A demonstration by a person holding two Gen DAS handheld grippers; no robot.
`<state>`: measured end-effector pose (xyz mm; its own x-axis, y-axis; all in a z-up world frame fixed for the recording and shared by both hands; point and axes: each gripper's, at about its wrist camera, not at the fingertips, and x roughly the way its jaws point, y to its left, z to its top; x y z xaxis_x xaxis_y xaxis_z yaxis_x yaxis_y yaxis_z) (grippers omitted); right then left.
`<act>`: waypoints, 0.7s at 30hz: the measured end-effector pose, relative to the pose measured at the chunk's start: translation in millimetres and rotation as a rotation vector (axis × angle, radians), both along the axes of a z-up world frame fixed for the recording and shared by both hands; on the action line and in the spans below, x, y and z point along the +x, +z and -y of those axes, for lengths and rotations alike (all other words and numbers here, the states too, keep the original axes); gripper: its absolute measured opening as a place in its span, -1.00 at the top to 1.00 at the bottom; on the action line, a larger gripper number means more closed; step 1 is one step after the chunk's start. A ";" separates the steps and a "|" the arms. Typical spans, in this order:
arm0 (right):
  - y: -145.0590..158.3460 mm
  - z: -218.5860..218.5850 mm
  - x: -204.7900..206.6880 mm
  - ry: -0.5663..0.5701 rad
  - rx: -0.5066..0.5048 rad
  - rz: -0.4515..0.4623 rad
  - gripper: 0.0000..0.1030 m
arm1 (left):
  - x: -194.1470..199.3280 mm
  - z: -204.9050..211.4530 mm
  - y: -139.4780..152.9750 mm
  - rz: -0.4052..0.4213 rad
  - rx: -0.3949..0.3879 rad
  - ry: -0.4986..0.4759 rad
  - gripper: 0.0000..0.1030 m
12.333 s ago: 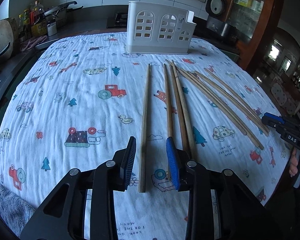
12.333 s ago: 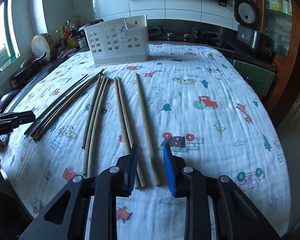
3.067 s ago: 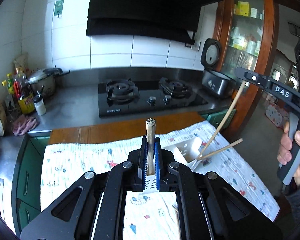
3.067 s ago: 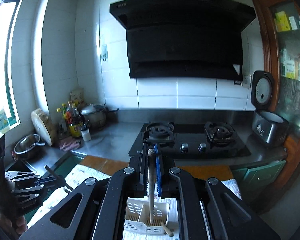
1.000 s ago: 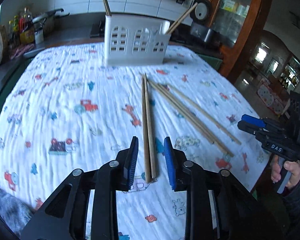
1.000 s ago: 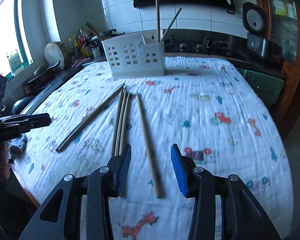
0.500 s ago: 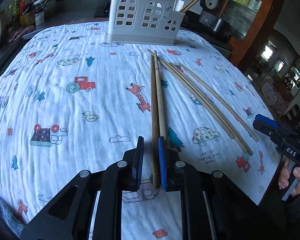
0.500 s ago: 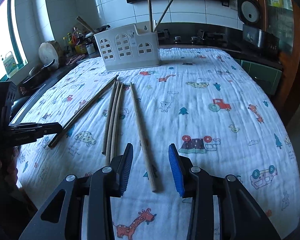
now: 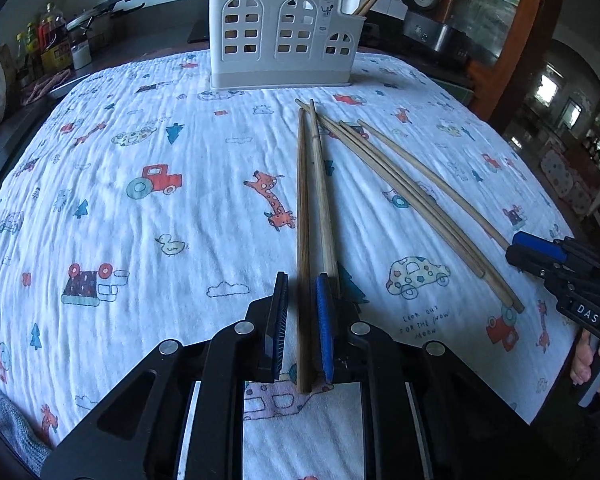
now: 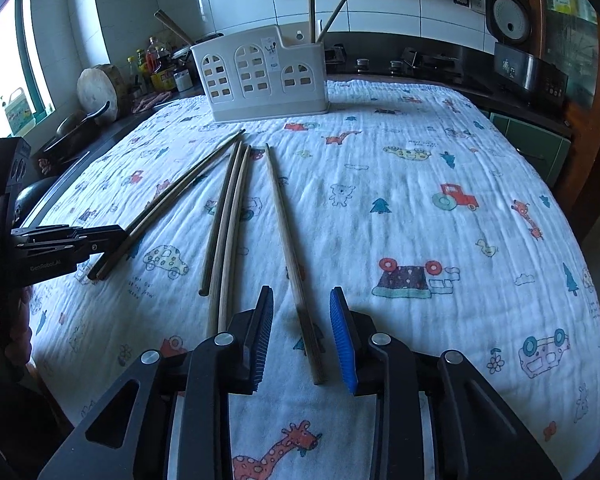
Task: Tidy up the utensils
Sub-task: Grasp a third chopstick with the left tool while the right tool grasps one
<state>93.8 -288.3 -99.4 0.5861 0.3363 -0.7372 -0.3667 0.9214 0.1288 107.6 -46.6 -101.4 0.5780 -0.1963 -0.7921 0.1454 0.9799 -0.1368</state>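
Chopsticks: the left hand-held gripper [image 9: 302, 332] has narrowed around one chopstick [image 9: 303, 248], not clearly clamped; the right hand-held gripper [image 10: 302, 338], closing, stands apart around another [image 10: 290, 252]. Two stand in the holder [image 10: 260, 76] already.

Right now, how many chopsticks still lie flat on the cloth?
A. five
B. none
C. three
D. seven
A: five chopsticks lie on the patterned cloth, one between the right tongs, while others already stand in the white utensil holder.
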 end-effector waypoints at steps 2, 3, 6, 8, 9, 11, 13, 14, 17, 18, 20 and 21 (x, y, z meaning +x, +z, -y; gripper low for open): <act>-2.0 -1.2 1.5 -0.002 -0.004 -0.003 0.50 | -0.5 1.1 -0.2 0.006 0.005 0.012 0.73; -3.2 -2.1 0.8 -0.002 -0.009 -0.002 0.51 | -1.0 1.7 -0.1 0.009 0.010 0.016 0.74; -3.0 -3.4 0.9 0.002 -0.015 0.001 0.53 | -1.8 2.8 -0.3 0.016 0.028 0.022 0.79; -3.7 -4.3 -0.5 0.003 -0.032 0.011 0.61 | -2.4 4.0 -0.7 0.023 0.037 0.021 0.79; -4.1 -5.1 -1.9 0.003 -0.046 0.020 0.62 | -2.7 4.2 -0.6 0.023 0.037 0.016 0.79; -4.9 -6.1 -4.9 0.004 -0.062 0.033 0.68 | -2.8 2.6 -1.1 0.019 0.019 0.016 0.79; -5.3 -8.3 -6.7 0.004 -0.084 0.048 0.75 | -1.8 -0.4 -1.5 0.015 -0.002 0.019 0.78; -5.5 -9.5 -7.9 0.004 -0.099 0.058 0.80 | -1.7 -1.8 -1.5 0.013 -0.010 0.023 0.78; -3.7 -9.7 -8.4 0.004 -0.095 0.060 0.84 | -2.6 -3.1 -0.1 0.006 -0.020 0.029 0.89; -1.7 -8.9 -8.8 0.002 -0.086 0.063 0.84 | -3.0 -3.4 1.0 0.003 -0.029 0.023 0.89; 5.1 -7.3 -10.2 -0.002 -0.068 0.069 0.85 | -5.7 -3.4 6.8 0.013 -0.038 0.010 0.89; 10.6 -6.1 -11.2 -0.005 -0.061 0.078 0.85 | -7.3 -4.1 11.2 0.021 -0.036 0.006 0.89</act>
